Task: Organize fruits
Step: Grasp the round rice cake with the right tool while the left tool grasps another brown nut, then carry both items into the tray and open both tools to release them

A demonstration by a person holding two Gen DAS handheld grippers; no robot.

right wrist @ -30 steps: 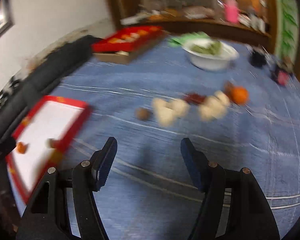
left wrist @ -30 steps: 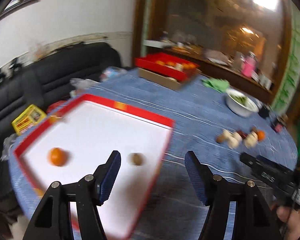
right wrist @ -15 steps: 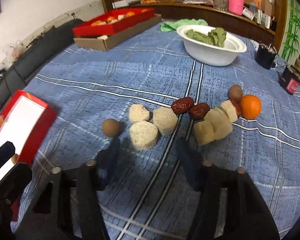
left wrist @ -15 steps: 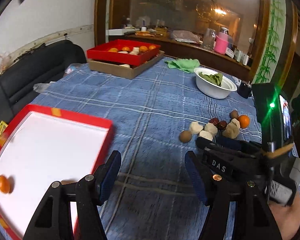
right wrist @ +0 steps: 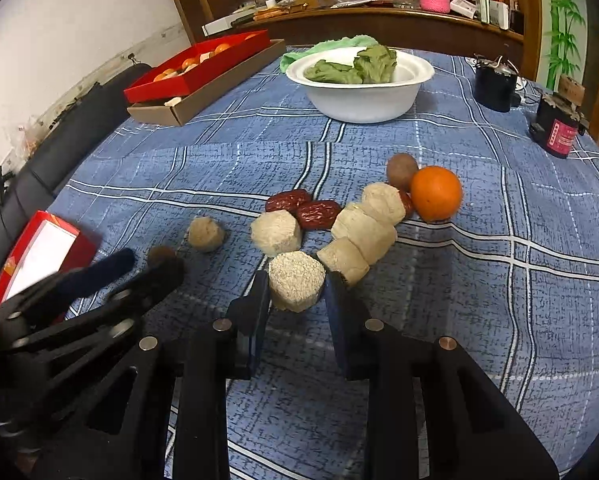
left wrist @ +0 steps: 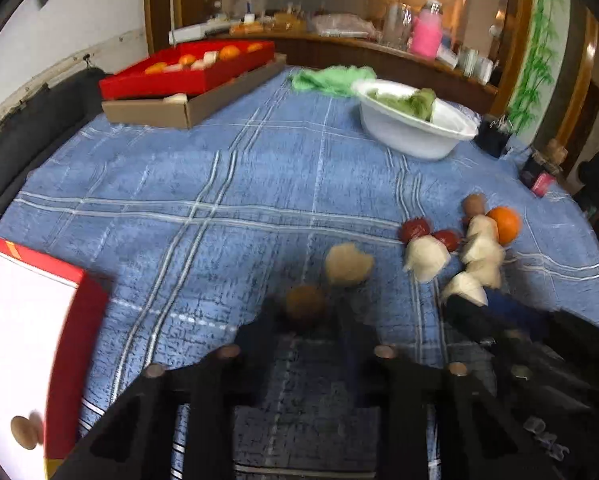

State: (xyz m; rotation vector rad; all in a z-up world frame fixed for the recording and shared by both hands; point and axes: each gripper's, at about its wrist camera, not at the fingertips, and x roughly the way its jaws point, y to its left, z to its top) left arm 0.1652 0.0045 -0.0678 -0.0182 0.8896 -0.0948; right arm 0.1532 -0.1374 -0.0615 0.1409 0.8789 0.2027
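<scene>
Loose fruit lies on the blue checked cloth: an orange [right wrist: 435,192], two red dates [right wrist: 289,200], a brown fruit [right wrist: 401,170] and several beige blocks [right wrist: 363,228]. My left gripper [left wrist: 305,314], blurred, is shut on a small brown round fruit [left wrist: 305,304] at the left end of the pile; the right wrist view shows this gripper [right wrist: 147,264] too. My right gripper [right wrist: 297,292] straddles the nearest beige block [right wrist: 296,280]; its jaws are closing and the pads lie against the block's sides. The red tray [left wrist: 73,320] with a white floor holds one brown fruit [left wrist: 25,432].
A white bowl [right wrist: 363,92] of green leaves stands behind the pile. A red box [right wrist: 195,68] of fruit rests on a cardboard box at the far left. Two dark jars [right wrist: 495,80] stand at the right edge. A black sofa borders the table's left side.
My left gripper swung right from over the red tray to the pile and shut around the brown fruit. My right gripper advanced to the nearest beige block and its jaws narrowed onto it.
</scene>
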